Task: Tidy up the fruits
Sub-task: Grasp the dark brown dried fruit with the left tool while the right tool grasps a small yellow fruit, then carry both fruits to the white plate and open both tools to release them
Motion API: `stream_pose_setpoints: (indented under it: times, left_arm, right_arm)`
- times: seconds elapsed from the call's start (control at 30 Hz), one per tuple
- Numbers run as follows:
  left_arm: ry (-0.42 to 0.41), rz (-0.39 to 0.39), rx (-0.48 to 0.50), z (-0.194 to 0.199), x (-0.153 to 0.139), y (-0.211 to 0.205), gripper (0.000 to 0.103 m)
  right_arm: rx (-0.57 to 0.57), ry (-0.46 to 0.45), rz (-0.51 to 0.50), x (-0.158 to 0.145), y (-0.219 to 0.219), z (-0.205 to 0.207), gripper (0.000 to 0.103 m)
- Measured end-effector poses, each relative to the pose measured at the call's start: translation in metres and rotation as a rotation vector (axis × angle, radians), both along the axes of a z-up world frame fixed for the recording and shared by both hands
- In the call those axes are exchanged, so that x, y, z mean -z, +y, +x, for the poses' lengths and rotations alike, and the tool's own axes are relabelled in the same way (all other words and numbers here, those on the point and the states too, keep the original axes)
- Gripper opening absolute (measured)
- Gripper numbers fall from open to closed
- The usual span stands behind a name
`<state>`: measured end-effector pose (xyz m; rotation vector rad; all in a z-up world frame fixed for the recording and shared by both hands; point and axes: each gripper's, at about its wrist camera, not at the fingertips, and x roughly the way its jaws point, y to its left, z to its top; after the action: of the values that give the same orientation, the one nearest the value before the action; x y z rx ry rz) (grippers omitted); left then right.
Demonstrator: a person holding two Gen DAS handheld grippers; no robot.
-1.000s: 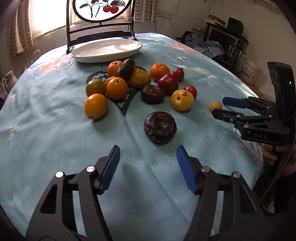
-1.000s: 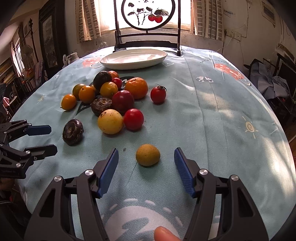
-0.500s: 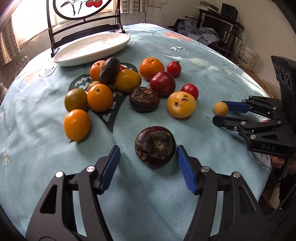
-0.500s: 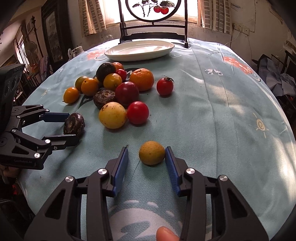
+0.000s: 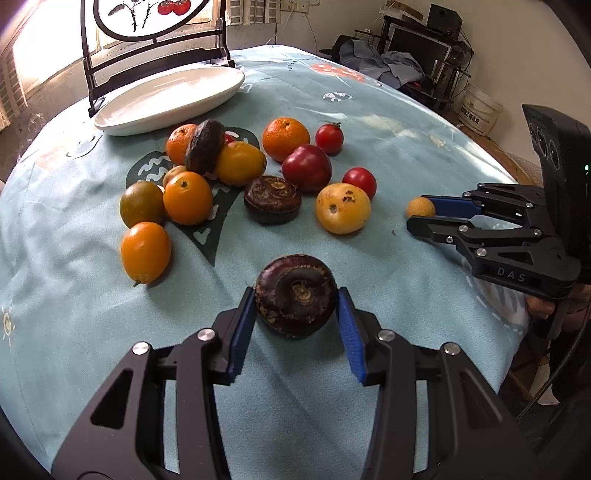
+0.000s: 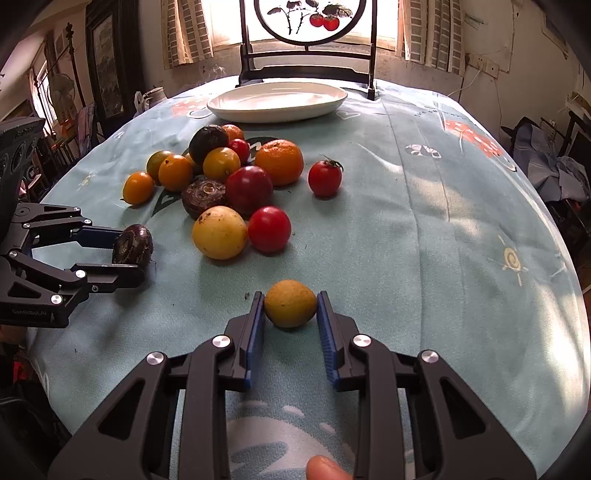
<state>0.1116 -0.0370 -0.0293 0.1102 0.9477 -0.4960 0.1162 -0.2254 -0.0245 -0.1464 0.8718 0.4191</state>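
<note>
My left gripper (image 5: 295,299) is shut on a dark purple-brown round fruit (image 5: 296,295) resting on the tablecloth; it also shows in the right wrist view (image 6: 133,244). My right gripper (image 6: 290,304) is shut on a small yellow-brown fruit (image 6: 290,303), also seen in the left wrist view (image 5: 420,208). A cluster of oranges (image 5: 187,198), red fruits (image 5: 306,168), a yellow fruit (image 5: 342,208) and another dark fruit (image 5: 272,199) lies mid-table. An empty white plate (image 5: 170,99) sits at the far side.
A round table with a light blue patterned cloth (image 6: 424,229) holds everything. A dark wooden stand with a painted round panel (image 6: 306,22) stands behind the plate. Furniture and clutter ring the table.
Both grippers moved forward and closed: the left onto the dark fruit, the right onto the small yellow-brown fruit.
</note>
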Motion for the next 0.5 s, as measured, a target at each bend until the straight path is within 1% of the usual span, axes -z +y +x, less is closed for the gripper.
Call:
stream_pose_setpoints:
  times: [0.1,0.2,0.27,0.33,0.43,0.5]
  left_arm:
    - [-0.047,-0.039,-0.002,0.010,-0.023,0.014,0.045]
    - [-0.087,-0.070,-0.045,0.041,-0.046,0.030,0.045]
    - [-0.096,-0.094,-0.092,0.072,-0.057,0.043,0.045]
    - [-0.104,-0.106,-0.133,0.107,-0.065,0.052,0.045]
    - [-0.110,-0.083,-0.193,0.163,-0.068,0.060,0.045]
    - [-0.093,-0.072,-0.221,0.198,-0.063,0.062,0.045]
  right_arm:
    - [-0.033,-0.044,0.028,-0.020,0.006,0.012,0.029]
    - [-0.065,-0.093,0.070,-0.041,0.016,0.039,0.028]
    - [-0.073,-0.115,0.103,-0.053,0.025,0.066,0.028]
    - [-0.074,-0.142,0.116,-0.061,0.036,0.098,0.028]
    - [-0.083,-0.134,0.122,-0.063,0.058,0.152,0.028]
    - [-0.092,-0.114,0.120,-0.058,0.073,0.184,0.028]
